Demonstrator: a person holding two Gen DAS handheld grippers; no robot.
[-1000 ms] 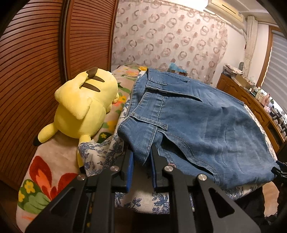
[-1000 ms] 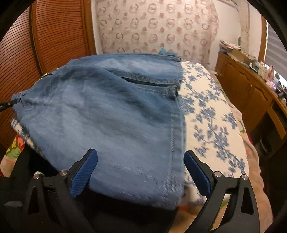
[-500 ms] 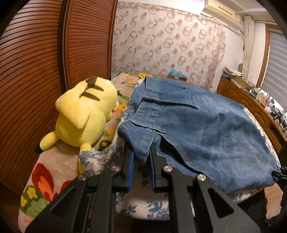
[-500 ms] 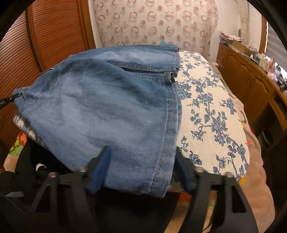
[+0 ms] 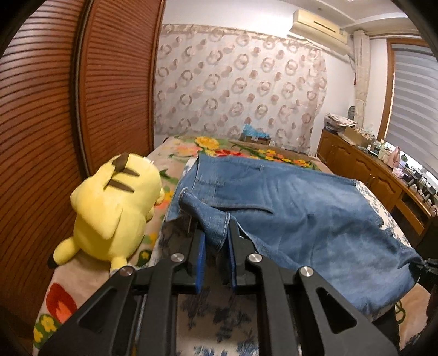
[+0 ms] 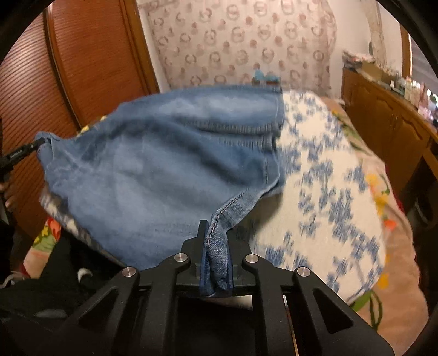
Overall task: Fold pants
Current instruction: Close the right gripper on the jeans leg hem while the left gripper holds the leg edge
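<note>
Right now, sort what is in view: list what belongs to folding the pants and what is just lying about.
Job:
- blue jeans
- left gripper, shut on jeans
- right gripper, just closed on jeans
- floral bedspread

Lying about:
- yellow plush toy
- wooden sideboard
- air conditioner

Plush toy (image 5: 115, 216) lies left of pants (image 5: 301, 219) on bed (image 6: 342, 191).

Faded denim pants (image 5: 301, 219); fuzzy plush toy (image 5: 115, 210); ribbed wooden doors (image 5: 41, 137); printed cotton sheet (image 6: 328, 191).
</note>
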